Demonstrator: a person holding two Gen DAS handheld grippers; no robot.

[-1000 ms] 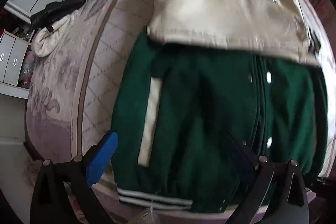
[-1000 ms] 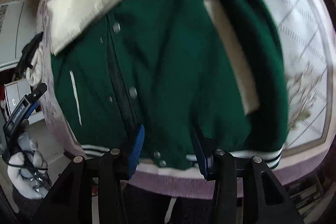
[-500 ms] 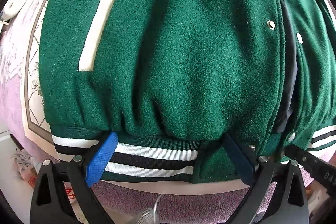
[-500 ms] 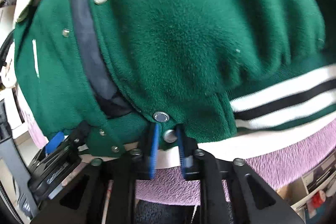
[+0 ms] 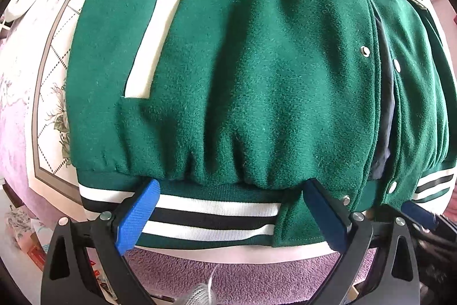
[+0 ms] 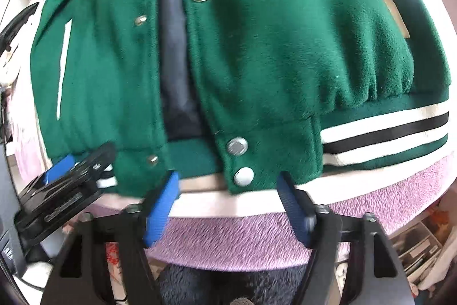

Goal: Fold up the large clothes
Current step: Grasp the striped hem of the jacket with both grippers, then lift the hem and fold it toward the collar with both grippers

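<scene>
Both cameras are far closer to the jacket (image 5: pixel 257 70) than a second ago, when the whole garment and its cream sleeve filled the view; now only its lower half and striped hem (image 5: pixel 217 207) show. The right tongs (image 6: pixel 228 185), clamped tight by the hem snaps half a second back, are opening again.

The jacket lies on a bedspread (image 5: pixel 48 82) with a pale diamond pattern and leaf print on the left, a fuzzy pink blanket (image 5: pixel 242 270) running along the near edge under it. In the right wrist view, cluttered shelves (image 6: pixel 414 245) sit low at the right, off the bed.

The left tongs (image 5: pixel 228 207) are spread wide, their blue pads (image 5: pixel 137 216) down at the hem band, stripes lying between them, nothing squeezed. Further right, the open front shows the dark lining (image 6: pixel 174 56) and the silver snaps (image 6: pixel 237 146). The right tongs straddle the hem corner with the two lowest snaps, pads (image 6: pixel 161 205) clear of the cloth on both sides. The left tongs also show at the left edge of the right wrist view, just beside the hem.
</scene>
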